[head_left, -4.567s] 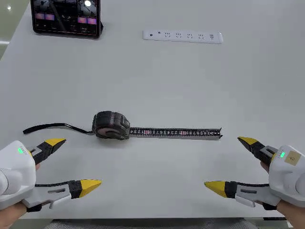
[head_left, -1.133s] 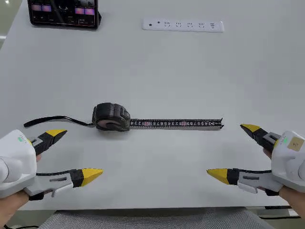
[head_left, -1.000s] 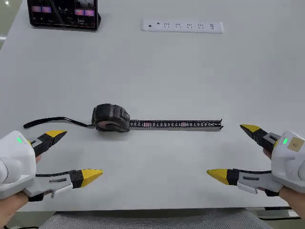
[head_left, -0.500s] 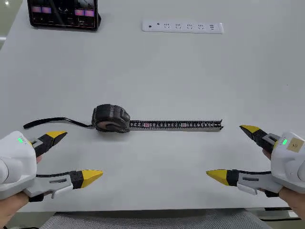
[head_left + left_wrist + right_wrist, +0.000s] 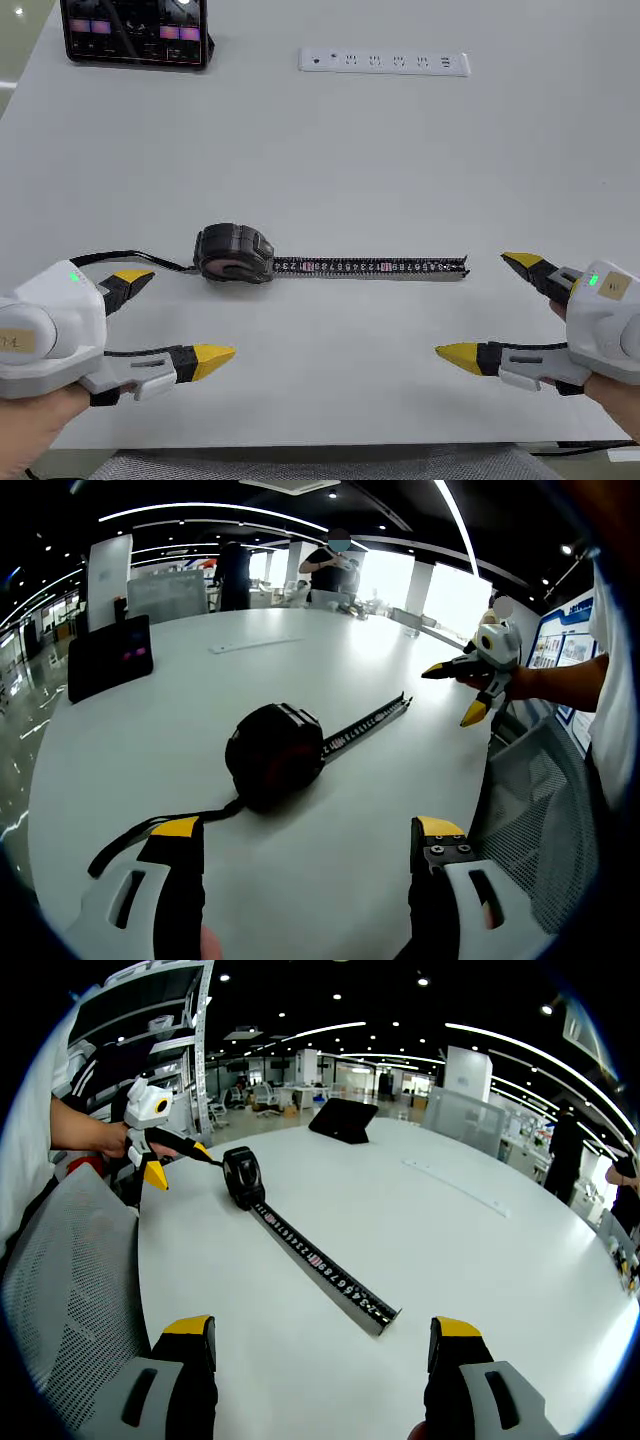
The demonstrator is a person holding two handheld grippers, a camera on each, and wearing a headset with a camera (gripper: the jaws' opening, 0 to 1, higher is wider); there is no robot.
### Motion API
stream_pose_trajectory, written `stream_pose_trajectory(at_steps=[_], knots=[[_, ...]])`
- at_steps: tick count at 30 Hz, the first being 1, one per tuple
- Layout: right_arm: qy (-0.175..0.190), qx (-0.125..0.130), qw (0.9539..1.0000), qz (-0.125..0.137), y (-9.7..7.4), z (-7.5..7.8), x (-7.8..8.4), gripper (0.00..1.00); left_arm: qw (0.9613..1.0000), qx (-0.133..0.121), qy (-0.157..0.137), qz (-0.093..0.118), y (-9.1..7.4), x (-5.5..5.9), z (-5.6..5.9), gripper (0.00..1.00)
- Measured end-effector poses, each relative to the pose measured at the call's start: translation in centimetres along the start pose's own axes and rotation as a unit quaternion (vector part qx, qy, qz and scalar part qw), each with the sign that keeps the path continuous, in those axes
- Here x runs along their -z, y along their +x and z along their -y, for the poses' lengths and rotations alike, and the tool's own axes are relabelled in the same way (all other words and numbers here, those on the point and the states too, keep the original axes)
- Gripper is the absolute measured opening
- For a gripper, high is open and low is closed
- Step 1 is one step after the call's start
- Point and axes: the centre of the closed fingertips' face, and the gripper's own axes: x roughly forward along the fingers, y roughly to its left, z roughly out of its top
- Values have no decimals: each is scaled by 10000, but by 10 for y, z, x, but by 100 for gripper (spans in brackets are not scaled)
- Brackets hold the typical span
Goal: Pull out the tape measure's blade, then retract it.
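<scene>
Tape measure case (image 5: 233, 254): black, its side face seemingly reddish-brown. Blade (image 5: 370, 266): dark, pale numerals, red marks at intervals. Wrist strap (image 5: 120, 258): black. Left gripper (image 5: 182, 315), right gripper (image 5: 478, 306): white bodies, black jaws, yellow tips, green lights. Table (image 5: 330, 160): pale grey-white. Power strip (image 5: 383, 61): white.

Power strip (image 5: 383, 62) behind tape measure (image 5: 234, 254)

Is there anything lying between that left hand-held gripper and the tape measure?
Nothing visible. Bare table lies between the open left hand-held gripper and the tape measure. Only the measure's own black strap lies there, leading toward that gripper.
</scene>
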Motion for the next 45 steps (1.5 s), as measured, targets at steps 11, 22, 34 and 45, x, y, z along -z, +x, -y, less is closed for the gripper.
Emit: stream_pose_trajectory(at_steps=[11,22,34,45], knots=[[-91,-153,9997,-140,1,8,1,77,9997,-133,-212,78,11,-11,-4,82],[-301,-220,9989,-279,4,15,-1,75,9982,-305,-492,164,27,-18,-7,81],[-516,-309,9970,-483,6,29,5,74,9959,-328,-793,301,43,-28,-2,80],[-550,-372,9962,-557,7,36,10,73,9944,-332,-934,358,49,-31,1,79]])
